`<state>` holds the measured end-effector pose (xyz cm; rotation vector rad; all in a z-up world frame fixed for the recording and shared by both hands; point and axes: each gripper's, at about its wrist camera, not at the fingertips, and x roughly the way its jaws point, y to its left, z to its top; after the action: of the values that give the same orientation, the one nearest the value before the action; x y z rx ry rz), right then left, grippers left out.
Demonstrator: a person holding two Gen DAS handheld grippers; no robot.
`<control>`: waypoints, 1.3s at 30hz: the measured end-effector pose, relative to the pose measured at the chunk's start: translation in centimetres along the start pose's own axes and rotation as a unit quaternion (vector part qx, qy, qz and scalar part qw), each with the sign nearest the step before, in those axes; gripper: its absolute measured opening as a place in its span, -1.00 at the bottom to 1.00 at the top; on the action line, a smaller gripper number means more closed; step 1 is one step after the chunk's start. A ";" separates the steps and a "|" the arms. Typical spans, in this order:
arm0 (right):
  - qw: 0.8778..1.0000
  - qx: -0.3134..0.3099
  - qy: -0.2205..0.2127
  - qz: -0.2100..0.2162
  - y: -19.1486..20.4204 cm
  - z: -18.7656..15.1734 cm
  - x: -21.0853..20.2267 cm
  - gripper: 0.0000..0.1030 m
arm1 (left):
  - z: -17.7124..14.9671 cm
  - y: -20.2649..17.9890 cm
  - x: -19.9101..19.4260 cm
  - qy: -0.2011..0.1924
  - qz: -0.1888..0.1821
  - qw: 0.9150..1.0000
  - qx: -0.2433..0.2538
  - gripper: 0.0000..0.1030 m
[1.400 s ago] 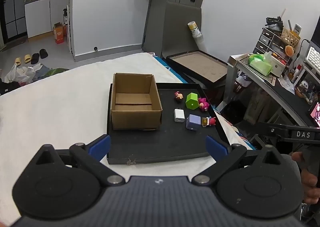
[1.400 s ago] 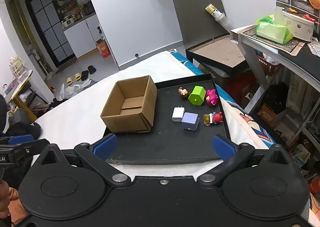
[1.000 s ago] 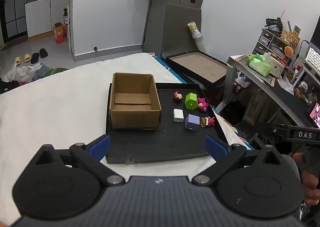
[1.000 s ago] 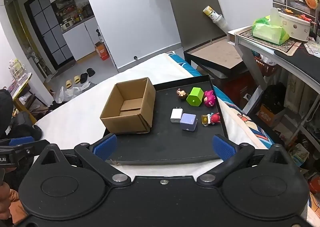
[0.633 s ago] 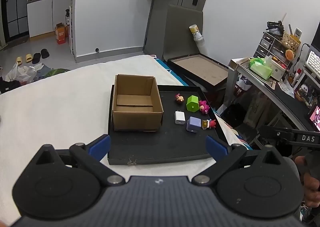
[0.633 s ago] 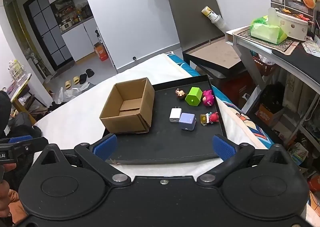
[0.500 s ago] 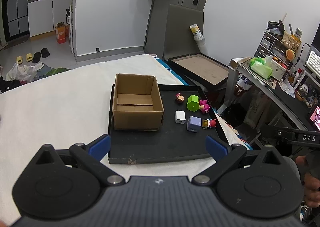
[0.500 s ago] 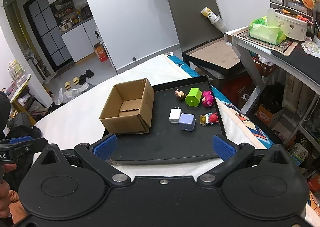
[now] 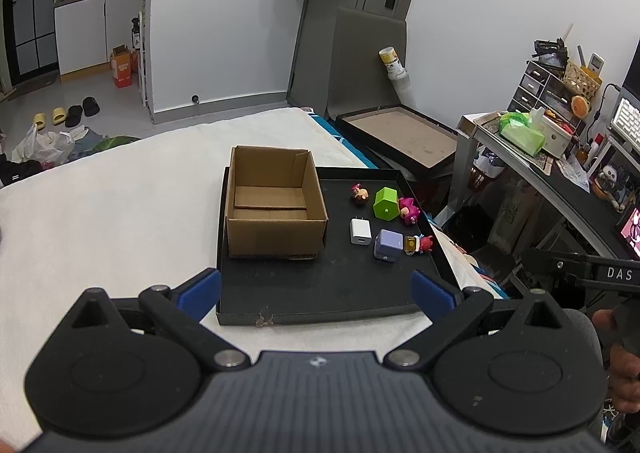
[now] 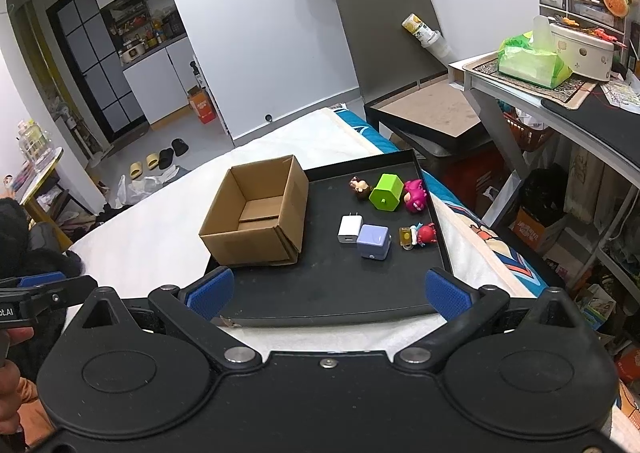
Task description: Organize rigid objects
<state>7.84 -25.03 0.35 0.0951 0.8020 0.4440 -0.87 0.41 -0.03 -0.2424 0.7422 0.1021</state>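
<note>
Ahead of both jaws, black shallow tray (image 9: 320, 293) carries open cardboard box (image 9: 276, 225) left, small plastic chargers and figurines (image 9: 386, 219) right.

Spread right tongs (image 10: 326, 292) face tray (image 10: 340, 293); box (image 10: 256, 209) seemingly empty.

- Cardboard box (image 9: 276, 202), centre of frame: matt brown corrugated paperboard, raw edges, slightly frayed along the bottom.
- Black tray (image 9: 320, 293): matt, dusty, with a chipped spot on the near rim.
- White cover (image 9: 112, 213) under the tray: soft, nubby cloth.
- White charger (image 9: 360, 231) and lilac cube (image 9: 388, 245): smooth plastic, slight sheen.
- Green block (image 9: 385, 203): glossy plastic.
- Small figurines (image 10: 416, 195): shiny moulded plastic.
- Left gripper (image 9: 316, 289), lower frame: matt black plastic body, ribbed grey panel, metal rivets, textured blue pads (image 9: 200, 287).
- Right gripper (image 10: 328, 291): same matt black plastic, dimpled blue pads (image 10: 444, 293).
</note>
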 end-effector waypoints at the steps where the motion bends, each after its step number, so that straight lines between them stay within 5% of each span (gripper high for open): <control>1: 1.000 0.000 0.000 -0.001 0.0 0.0 0.0 1.00 | 0.0 0.0 0.0 0.000 -0.001 1.000 -0.001 0.95; 39: 1.000 -0.005 0.000 -0.009 0.1 0.0 -0.3 1.00 | 0.3 -1.2 0.2 0.001 -0.006 1.000 0.012 0.95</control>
<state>7.61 -25.08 0.57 0.0785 0.7993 0.4308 -0.34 -0.65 0.26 -0.2230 0.7428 0.0818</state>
